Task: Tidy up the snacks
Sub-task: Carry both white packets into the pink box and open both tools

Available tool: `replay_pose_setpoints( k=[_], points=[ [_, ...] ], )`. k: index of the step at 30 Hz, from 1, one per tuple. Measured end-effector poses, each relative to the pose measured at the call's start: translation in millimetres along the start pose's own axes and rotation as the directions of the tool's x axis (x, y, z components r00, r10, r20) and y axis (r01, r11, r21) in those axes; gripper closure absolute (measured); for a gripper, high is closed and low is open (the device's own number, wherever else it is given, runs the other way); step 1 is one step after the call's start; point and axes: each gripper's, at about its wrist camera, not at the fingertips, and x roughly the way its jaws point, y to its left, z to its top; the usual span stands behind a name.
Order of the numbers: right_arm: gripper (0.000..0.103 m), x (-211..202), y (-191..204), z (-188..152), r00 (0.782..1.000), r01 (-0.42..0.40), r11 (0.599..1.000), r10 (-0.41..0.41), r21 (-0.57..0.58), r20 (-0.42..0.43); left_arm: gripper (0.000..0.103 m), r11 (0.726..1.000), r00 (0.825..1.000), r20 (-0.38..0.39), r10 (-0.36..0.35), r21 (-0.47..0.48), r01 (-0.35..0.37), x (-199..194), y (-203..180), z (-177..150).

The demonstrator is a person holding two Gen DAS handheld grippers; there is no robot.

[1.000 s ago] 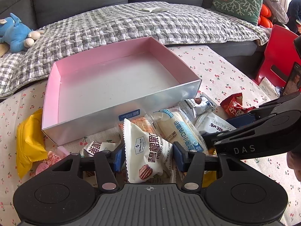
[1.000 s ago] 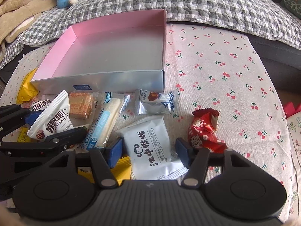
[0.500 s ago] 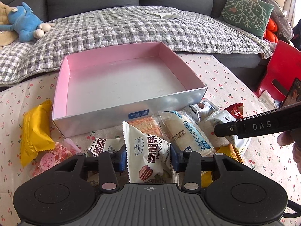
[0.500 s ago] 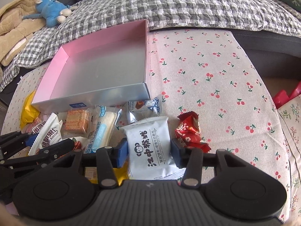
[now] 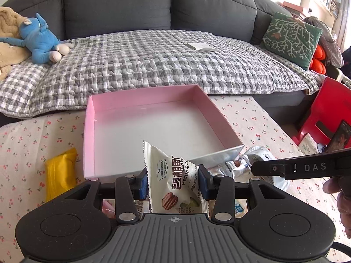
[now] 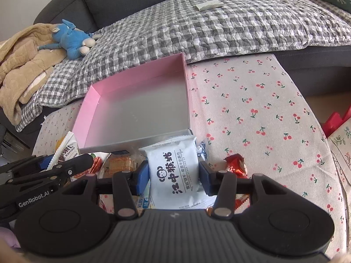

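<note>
Left wrist view: the left claw (image 5: 173, 180) is clenched on a white pecan packet (image 5: 175, 177), held just in front of the pink box's (image 5: 88, 140) near wall; a yellow packet (image 5: 60, 171) lies left of the box on the cherry-print worktop (image 5: 252, 118).

Right wrist view: the right claw (image 6: 174, 178) grips a white biscuit packet (image 6: 173, 171) at the pink box's (image 6: 87, 114) near right corner; a red wrapper (image 6: 235, 166) lies right of the packet.
</note>
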Motion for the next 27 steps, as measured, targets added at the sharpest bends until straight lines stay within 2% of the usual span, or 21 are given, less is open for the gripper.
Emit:
replay_pose_setpoints(
  k=[5,13,27],
  points=[
    [0.059,8.7,7.7,23.2,0.999,-0.008,1.000,0.008,-0.001,0.033,0.062,0.998,0.998,0.023,0.061,0.002,-0.061,8.4,13.6,17.1],
    [0.059,43.9,23.9,57.4,0.997,-0.035,0.999,0.036,-0.013,0.068,0.062,0.990,0.991,0.030,0.129,-0.053,-0.127,37.2,48.5,40.1],
    [0.058,82.4,30.4,78.8,0.995,-0.038,0.999,0.042,-0.037,0.092,0.060,0.983,0.982,0.034,0.184,-0.023,-0.184,85.1,71.9,51.6]
  ],
)
